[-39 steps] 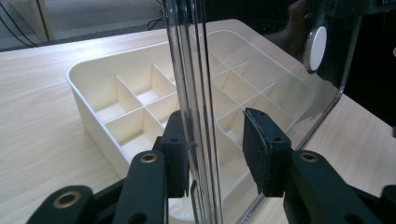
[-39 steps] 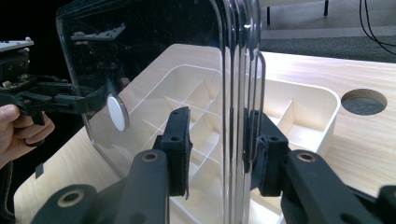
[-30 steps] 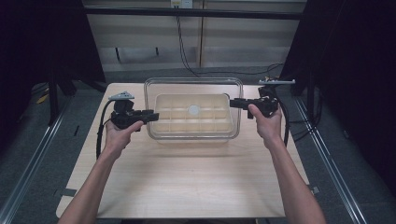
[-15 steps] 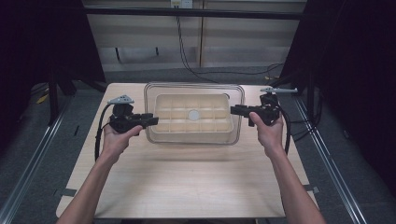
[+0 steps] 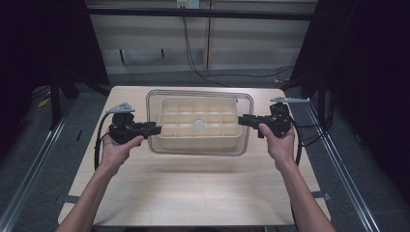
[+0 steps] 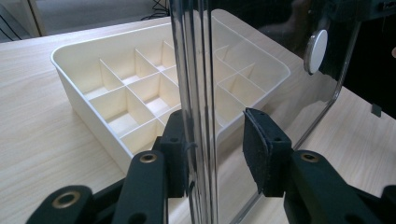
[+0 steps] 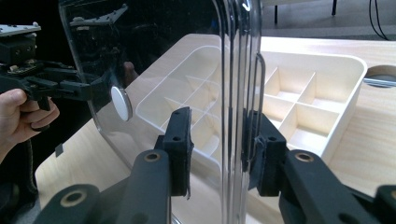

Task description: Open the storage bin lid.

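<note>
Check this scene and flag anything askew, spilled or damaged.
Nothing looks spilled or damaged. The clear lid is held off the cream divided tray, gripped at its side edges by the left gripper and right gripper, sitting offset toward the table's far side. The tray's compartments look empty.

A: The lid [image 5: 199,94] is showing as clear, glossy plastic, smooth, with ribbed edges catching glare; a matt white disc [image 6: 318,45] is sitting at its centre.

B: The tray [image 5: 199,140] is reading as cream plastic, satin to matt, smooth, dividers of the same stuff.

A: The table [image 5: 193,193] is looking like pale wood-grain laminate, matt, with fine streaks running along it.

B: The left gripper [image 6: 215,149] and right gripper [image 7: 219,149] are appearing as black matt plastic; brass-coloured metal rivets are glinting at the joints. The pads [image 6: 259,149] are looking dull, rubbery and slightly rough.

A: The grey plate [image 5: 121,108] on top is looking matt and smooth.
</note>
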`<state>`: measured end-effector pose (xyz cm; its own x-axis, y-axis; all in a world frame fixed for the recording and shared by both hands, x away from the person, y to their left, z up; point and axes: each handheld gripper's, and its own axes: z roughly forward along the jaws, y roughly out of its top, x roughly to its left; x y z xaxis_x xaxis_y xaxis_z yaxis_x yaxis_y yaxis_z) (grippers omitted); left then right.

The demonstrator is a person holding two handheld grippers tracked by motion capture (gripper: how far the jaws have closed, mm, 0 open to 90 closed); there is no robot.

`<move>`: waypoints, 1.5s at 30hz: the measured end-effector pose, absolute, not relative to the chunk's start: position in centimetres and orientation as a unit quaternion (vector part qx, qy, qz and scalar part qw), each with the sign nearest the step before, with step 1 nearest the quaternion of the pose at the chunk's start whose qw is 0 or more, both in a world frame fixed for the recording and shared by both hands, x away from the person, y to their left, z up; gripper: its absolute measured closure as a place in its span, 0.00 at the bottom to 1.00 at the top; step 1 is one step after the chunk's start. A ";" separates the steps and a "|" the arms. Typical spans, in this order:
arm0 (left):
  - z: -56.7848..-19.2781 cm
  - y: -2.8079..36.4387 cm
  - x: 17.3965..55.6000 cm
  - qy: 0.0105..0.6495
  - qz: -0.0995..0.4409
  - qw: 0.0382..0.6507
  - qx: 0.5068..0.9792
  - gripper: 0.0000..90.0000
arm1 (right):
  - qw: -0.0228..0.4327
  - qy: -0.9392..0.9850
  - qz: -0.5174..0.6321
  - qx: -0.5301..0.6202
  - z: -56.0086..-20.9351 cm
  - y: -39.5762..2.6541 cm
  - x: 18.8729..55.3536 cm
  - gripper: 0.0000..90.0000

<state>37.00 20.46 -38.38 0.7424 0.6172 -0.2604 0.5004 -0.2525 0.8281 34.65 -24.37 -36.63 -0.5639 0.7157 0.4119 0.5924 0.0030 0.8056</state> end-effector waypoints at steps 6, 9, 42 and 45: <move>-38.6 20.5 36.1 0.360 0.059 0.501 0.785 0.68 | 0.060 0.707 0.531 0.462 -36.5 -24.3 33.9 0.73; -38.7 20.5 35.6 0.359 0.060 0.503 0.784 0.68 | 0.058 0.707 0.532 0.462 -36.6 -24.2 33.4 0.73; -40.6 20.5 30.7 0.340 0.033 0.482 0.807 0.70 | 0.025 0.701 0.527 0.479 -39.0 -24.5 28.8 0.73; -40.9 20.7 30.4 0.345 0.026 0.481 0.806 0.70 | 0.018 0.703 0.522 0.482 -39.5 -24.5 28.4 0.73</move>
<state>30.38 20.65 -40.91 0.7608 0.5803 -0.2905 0.5309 -0.2991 0.7929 28.38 -24.47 -39.48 -0.5338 0.6972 0.4784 0.6592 -0.0112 0.7519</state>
